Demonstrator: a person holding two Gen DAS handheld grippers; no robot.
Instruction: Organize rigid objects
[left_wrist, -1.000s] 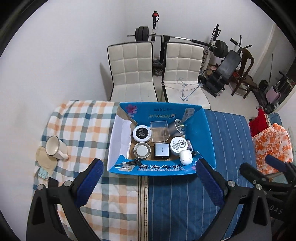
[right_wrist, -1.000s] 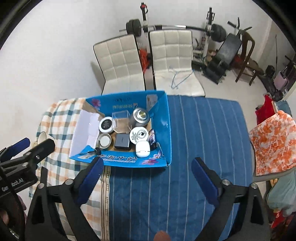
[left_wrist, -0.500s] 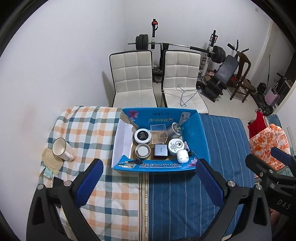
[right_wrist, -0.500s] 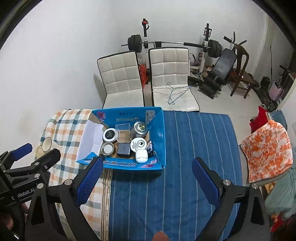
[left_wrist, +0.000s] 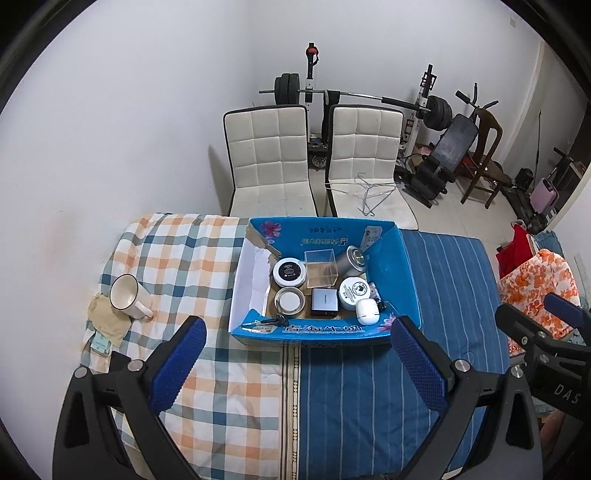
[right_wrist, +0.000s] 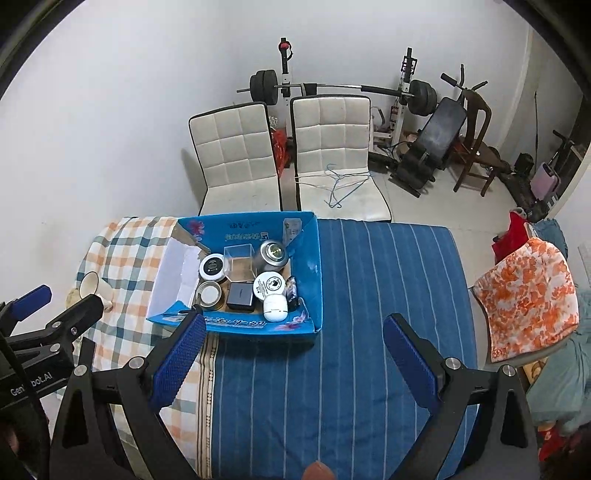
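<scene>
The right hand-held gripper (left_wrist: 561, 314) body shows "DAS", the left hand-held gripper (right_wrist: 33, 299) body "Gen…bot.AI", and the blue box (left_wrist: 325, 330) carries unreadable white Chinese characters.

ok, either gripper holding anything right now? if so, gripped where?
Nothing held. The left gripper and right gripper are both open with empty jaws, above the cloth, short of the blue box. The mug lies untouched.

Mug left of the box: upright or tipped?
Tipped. The mug lies on its side on the checked cloth, its open mouth facing the camera, outside the blue box.
</scene>
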